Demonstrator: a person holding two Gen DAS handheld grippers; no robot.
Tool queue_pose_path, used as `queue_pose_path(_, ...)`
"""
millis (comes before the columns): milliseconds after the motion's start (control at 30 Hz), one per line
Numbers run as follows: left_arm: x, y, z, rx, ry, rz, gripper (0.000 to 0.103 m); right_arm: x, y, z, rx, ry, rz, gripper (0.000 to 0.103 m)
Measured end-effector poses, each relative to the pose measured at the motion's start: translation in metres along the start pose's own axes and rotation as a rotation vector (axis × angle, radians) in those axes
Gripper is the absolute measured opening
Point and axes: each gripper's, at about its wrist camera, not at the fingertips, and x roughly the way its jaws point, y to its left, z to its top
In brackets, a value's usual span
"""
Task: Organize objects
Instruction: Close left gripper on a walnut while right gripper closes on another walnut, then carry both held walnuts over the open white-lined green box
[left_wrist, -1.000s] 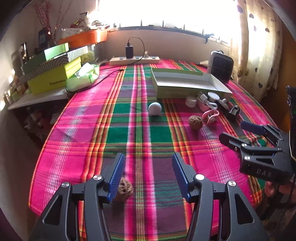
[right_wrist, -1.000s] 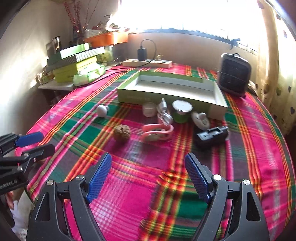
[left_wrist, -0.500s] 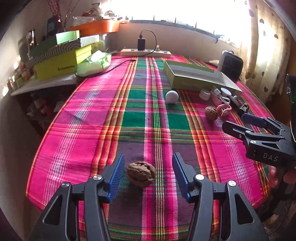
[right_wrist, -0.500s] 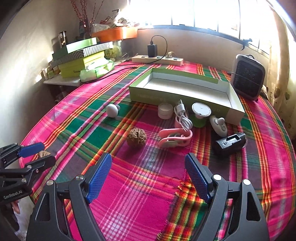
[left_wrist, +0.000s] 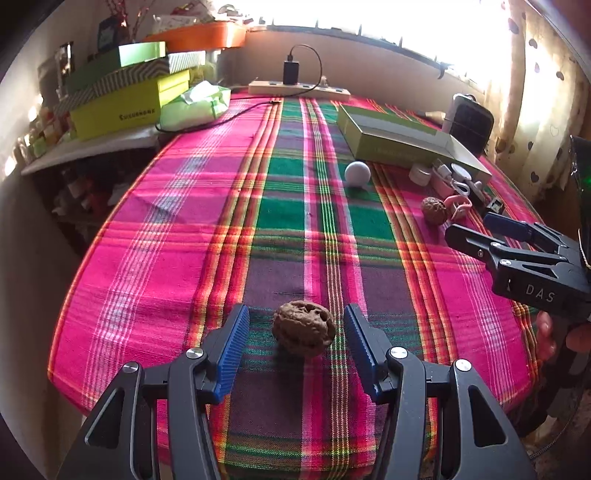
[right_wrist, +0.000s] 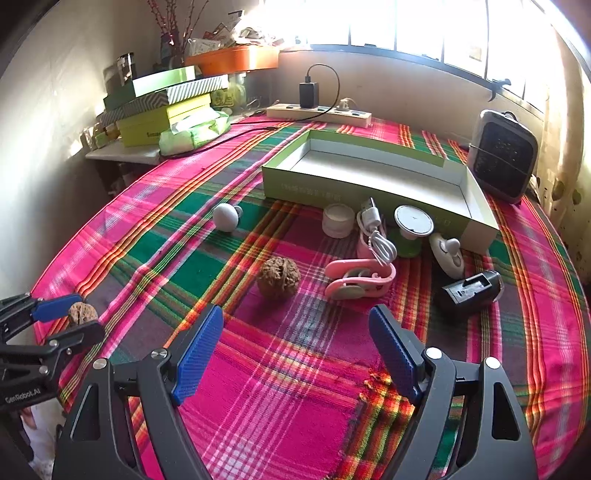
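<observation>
Left gripper (left_wrist: 295, 343) bracketing a walnut (left_wrist: 303, 328) near the table's front edge.

Jaws wide apart, gripping nothing, pads beside the nut for closing. Right gripper (right_wrist: 295, 354) also open and empty, facing a second walnut (right_wrist: 278, 276); open box (right_wrist: 373, 177) beyond, probably the destination.

Both wrist views face the window; both show the nearer walnut (left_wrist: 303, 328).

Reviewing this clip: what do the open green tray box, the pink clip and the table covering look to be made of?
Open green tray box: likely cardboard, matte, with thin folded walls and a plain white inside.
Pink clip: probably moulded plastic, smooth with a soft sheen and rounded edges.
Table covering: woven plaid cloth; the thread lines show, and it wrinkles near the right gripper.
</observation>
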Motion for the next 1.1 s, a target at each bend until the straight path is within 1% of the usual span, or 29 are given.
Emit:
queue_pose_path(67, 0.000, -0.001, -0.001, 0.000, 0.000, 0.001, 0.052, 0.001, 0.001, 0.001, -0.005, 0.003, 0.000, 0.081)
queue_pose_path(167, -0.002, -0.005, -0.002, 0.031, 0.006, 0.041, 0.052, 0.005, 0.003, 0.003, -0.007, 0.007, 0.001, 0.080)
queue_pose_path(267, -0.001, -0.006, -0.001, 0.043, 0.003, 0.052, 0.052, 0.009, 0.005, 0.006, -0.009, 0.013, 0.002, 0.078)
queue_pose_path(367, -0.001, -0.003, 0.000, 0.035, 0.002, 0.050, 0.050, 0.013, 0.005, 0.009, -0.006, 0.018, 0.001, 0.076)
queue_pose_path(433, -0.001, -0.002, 0.001, 0.029, -0.001, 0.052, 0.046, 0.017, 0.005, 0.011, -0.005, 0.026, 0.008, 0.075)
queue_pose_path(567, 0.001, 0.000, 0.003, 0.034, -0.005, 0.064, 0.038, 0.025, 0.004, 0.016, 0.000, 0.058, 0.023, 0.066)
queue_pose_path(700, 0.002, 0.003, 0.006, 0.026, -0.004, 0.055, 0.029, 0.029, 0.005, 0.019, -0.010, 0.069, 0.017, 0.058)
queue_pose_path(833, 0.002, 0.003, 0.007, 0.024, -0.005, 0.050, 0.029, 0.033, 0.006, 0.019, -0.012, 0.087, 0.021, 0.046)
queue_pose_path(900, 0.004, 0.005, 0.009, 0.015, -0.005, 0.043, 0.029, 0.033, 0.005, 0.020, -0.011, 0.083, 0.018, 0.042)
queue_pose_path(933, 0.005, 0.005, 0.010, 0.014, -0.004, 0.042, 0.029, 0.033, 0.005, 0.020, -0.009, 0.082, 0.020, 0.038)
queue_pose_path(1000, 0.007, 0.005, 0.012, 0.013, -0.004, 0.044, 0.029, 0.034, 0.004, 0.020, -0.006, 0.083, 0.024, 0.036)
queue_pose_path(1067, 0.009, 0.004, 0.014, 0.014, -0.005, 0.038, 0.029, 0.034, 0.003, 0.021, -0.005, 0.082, 0.030, 0.031)
queue_pose_path(1100, 0.010, 0.003, 0.015, 0.014, -0.005, 0.040, 0.029, 0.034, 0.003, 0.021, -0.004, 0.081, 0.032, 0.031)
